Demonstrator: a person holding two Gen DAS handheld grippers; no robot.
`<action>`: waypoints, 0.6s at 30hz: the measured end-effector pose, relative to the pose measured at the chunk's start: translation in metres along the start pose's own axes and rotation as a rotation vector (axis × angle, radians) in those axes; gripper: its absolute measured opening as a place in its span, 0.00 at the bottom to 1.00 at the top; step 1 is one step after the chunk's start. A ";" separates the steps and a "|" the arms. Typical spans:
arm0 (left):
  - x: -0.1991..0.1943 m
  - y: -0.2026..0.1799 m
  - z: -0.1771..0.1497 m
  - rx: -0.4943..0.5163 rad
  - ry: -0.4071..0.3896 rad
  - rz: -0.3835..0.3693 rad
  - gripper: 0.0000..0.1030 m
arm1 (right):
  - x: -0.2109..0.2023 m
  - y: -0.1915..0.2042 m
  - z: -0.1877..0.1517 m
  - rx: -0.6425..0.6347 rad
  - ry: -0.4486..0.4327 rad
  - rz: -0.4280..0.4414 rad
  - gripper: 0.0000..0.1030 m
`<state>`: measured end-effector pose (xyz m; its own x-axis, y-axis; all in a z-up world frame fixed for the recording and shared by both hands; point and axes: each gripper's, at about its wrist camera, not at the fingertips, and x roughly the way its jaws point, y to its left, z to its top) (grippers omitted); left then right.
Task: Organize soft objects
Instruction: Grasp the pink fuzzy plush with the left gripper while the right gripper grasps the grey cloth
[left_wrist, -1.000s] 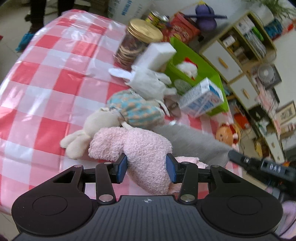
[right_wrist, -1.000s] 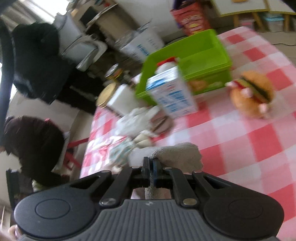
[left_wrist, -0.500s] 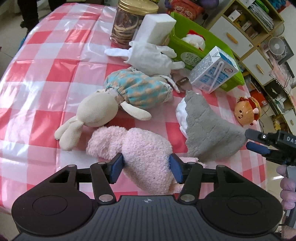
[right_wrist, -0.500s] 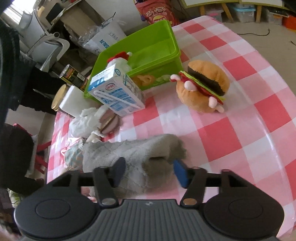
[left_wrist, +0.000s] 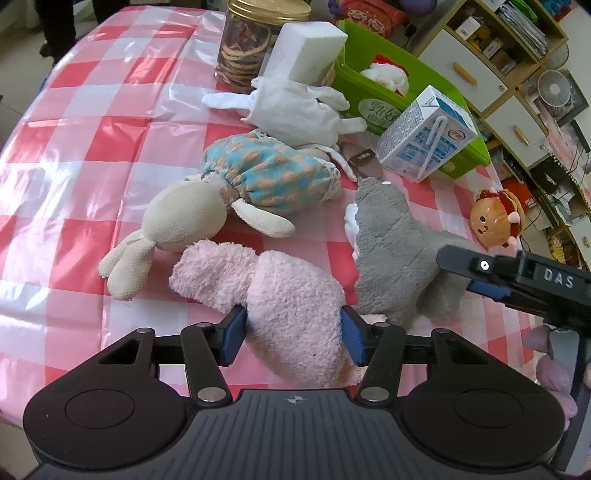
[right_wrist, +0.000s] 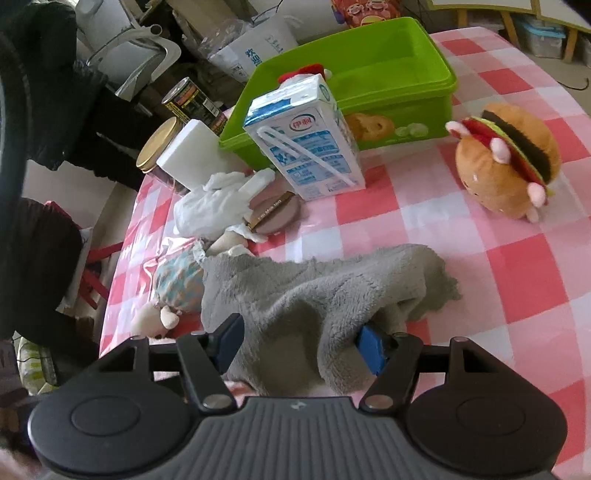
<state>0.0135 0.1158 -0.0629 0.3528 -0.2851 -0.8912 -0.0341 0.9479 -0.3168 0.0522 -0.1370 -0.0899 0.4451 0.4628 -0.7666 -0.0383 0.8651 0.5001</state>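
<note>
1. Left gripper (left_wrist: 293, 334): blue pads set against both flanks of the pink plush (left_wrist: 280, 295), which bulges between them; jaws about half-wide and closed on it.
2. Pink plush: lies on the checked tablecloth (left_wrist: 92, 147), its body between the left fingers, its narrower end reaching up-left from them.
3. Right gripper (right_wrist: 303, 341): jaws opening; the grey fleece cloth (right_wrist: 314, 291) sits loosely between them, draped over the right pad, with a gap beside the left pad (right_wrist: 231, 341). In the left wrist view its black body reads "DAS".
4. Grey fleece cloth: spread on the table just ahead of the right fingers; just right of the pink plush.
5. Cream rabbit doll (left_wrist: 192, 218) in a teal-and-orange dress: ahead and left of the left gripper, touching the pink plush.
6. White cloth item (left_wrist: 295, 107): beyond the rabbit.
7. Milk carton (right_wrist: 306, 147): blue-and-white, red oval logo with Chinese characters, straw taped across; ahead of the right gripper, against the green bin (right_wrist: 406, 99).
8. Green bin: printed Chinese characters on its side in the left wrist view; a red-and-white plush inside.
9. Burger plush (right_wrist: 506, 158): ahead-right of the right gripper, well apart.
10. Gold-lidded jar (left_wrist: 251, 48), white block (left_wrist: 306, 48): far ahead of the left gripper.
11. Brown disc (right_wrist: 275, 214): small lettering, unreadable.
</note>
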 end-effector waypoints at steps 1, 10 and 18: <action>0.000 0.000 0.000 -0.001 -0.002 0.000 0.52 | 0.002 0.000 0.001 0.001 -0.009 0.003 0.38; -0.008 -0.003 -0.001 0.025 -0.043 0.017 0.47 | 0.005 -0.002 0.001 -0.034 -0.043 0.004 0.00; -0.026 -0.004 0.004 0.014 -0.092 -0.023 0.47 | -0.029 -0.006 0.004 -0.004 -0.095 0.054 0.00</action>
<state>0.0083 0.1200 -0.0371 0.4381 -0.2932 -0.8497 -0.0122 0.9433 -0.3318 0.0427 -0.1560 -0.0693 0.5255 0.4883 -0.6968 -0.0676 0.8403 0.5378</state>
